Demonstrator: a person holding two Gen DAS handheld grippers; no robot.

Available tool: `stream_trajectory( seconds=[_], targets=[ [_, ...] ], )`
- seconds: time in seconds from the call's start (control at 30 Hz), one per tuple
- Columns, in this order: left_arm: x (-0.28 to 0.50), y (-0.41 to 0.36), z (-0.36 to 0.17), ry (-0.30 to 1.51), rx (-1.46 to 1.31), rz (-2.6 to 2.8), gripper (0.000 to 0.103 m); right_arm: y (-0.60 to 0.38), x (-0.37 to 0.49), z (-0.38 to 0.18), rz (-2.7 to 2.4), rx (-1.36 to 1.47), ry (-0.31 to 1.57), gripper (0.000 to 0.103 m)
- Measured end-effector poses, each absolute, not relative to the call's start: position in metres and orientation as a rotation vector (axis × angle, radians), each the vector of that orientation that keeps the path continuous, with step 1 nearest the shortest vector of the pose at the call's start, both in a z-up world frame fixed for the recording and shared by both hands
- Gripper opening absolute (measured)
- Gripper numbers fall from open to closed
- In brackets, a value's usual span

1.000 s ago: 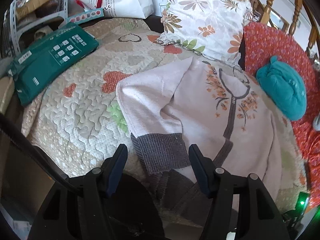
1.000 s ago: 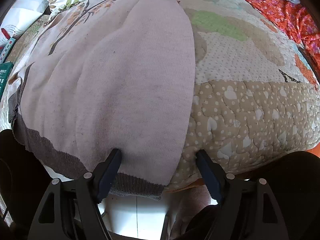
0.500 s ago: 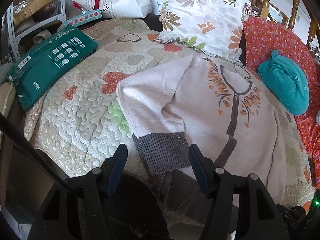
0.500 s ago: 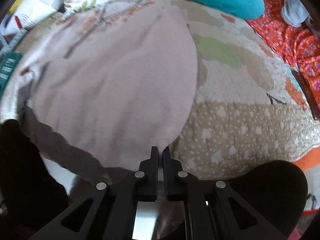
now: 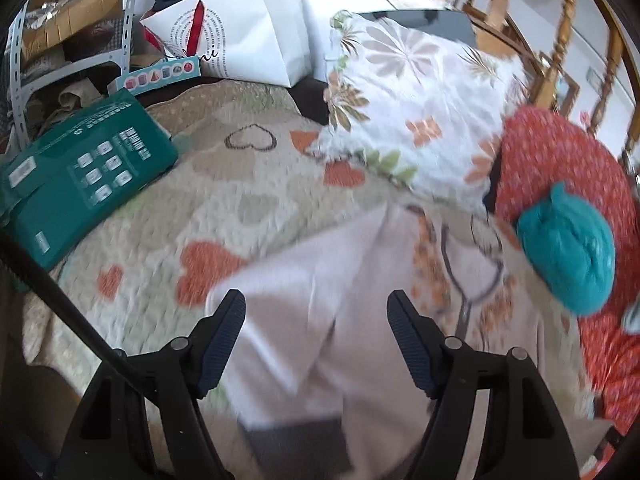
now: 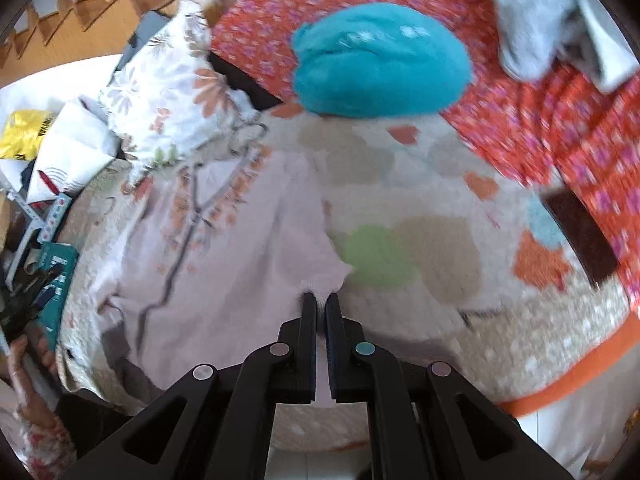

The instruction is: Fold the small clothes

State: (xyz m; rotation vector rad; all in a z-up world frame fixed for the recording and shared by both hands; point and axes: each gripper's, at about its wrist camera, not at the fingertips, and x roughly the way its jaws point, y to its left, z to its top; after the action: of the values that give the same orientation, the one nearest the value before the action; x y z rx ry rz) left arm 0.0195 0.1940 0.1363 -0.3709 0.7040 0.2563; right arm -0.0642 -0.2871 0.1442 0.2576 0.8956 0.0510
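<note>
A pale pink cardigan (image 5: 360,320) with grey trim and an orange leaf print lies on the quilted bed cover (image 5: 224,200). Its left sleeve is folded across the body. My left gripper (image 5: 316,308) is open and hovers over that folded sleeve, holding nothing. In the right wrist view the cardigan (image 6: 208,264) lies spread out, and my right gripper (image 6: 319,300) is shut on its right edge, lifting the fabric up and inward over the body.
A floral pillow (image 5: 412,120) and a teal bundle (image 5: 568,264) lie beyond the cardigan. A green package (image 5: 80,176) sits at the quilt's left edge. A red floral cloth (image 6: 560,100) covers the right side. A white bag (image 5: 248,28) stands behind.
My right gripper shut on the cardigan's right hem edge and lifted it up over the garment. My left gripper moved forward over the folded sleeve, still open.
</note>
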Motion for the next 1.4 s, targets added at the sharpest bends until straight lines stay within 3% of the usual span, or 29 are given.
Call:
stream_trajectory(
  seconds=[0.3,0.5,0.6,0.67,0.73,0.93,1.1,1.13,1.17,1.2,1.23,1.33,1.4],
  targets=[
    [0.049,0.273,0.105,0.713,-0.483,0.460,0.072,-0.100,0.060,0.169,0.365,0.071,0.930,0.005],
    [0.045,0.309,0.095,0.711,-0.615,0.522,0.072,0.058,0.163,0.105,0.523,-0.047,1.016,0.009],
    [0.045,0.310,0.096,0.725,-0.610,0.497,0.072,0.081,0.195,0.076,0.470,-0.029,1.067,0.015],
    [0.045,0.310,0.097,0.732,-0.596,0.489,0.072,0.071,0.195,0.082,0.493,0.032,1.045,0.034],
    [0.045,0.312,0.098,0.737,-0.603,0.485,0.072,0.062,0.187,0.089,0.490,0.011,1.017,0.043],
    [0.044,0.311,0.099,0.740,-0.638,0.471,0.073,0.052,0.161,0.084,0.502,-0.149,0.987,0.043],
    [0.043,0.314,0.098,0.743,-0.649,0.483,0.073,0.070,0.153,0.049,0.536,-0.186,1.080,0.043],
    [0.042,0.315,0.098,0.742,-0.654,0.485,0.073,0.081,0.156,0.036,0.533,-0.219,1.107,0.038],
    [0.042,0.316,0.097,0.741,-0.660,0.487,0.073,0.089,0.159,0.030,0.528,-0.239,1.114,0.017],
    [0.042,0.318,0.097,0.740,-0.663,0.491,0.073,0.096,0.161,0.028,0.522,-0.249,1.111,0.009],
    [0.042,0.319,0.097,0.739,-0.664,0.498,0.073,0.106,0.168,0.029,0.518,-0.237,1.095,0.007],
    [0.045,0.323,0.095,0.734,-0.662,0.519,0.073,0.130,0.189,0.043,0.583,-0.143,1.049,0.008],
    [0.048,0.322,0.092,0.746,-0.655,0.530,0.073,0.143,0.198,0.049,0.595,-0.138,1.038,0.020]
  ],
)
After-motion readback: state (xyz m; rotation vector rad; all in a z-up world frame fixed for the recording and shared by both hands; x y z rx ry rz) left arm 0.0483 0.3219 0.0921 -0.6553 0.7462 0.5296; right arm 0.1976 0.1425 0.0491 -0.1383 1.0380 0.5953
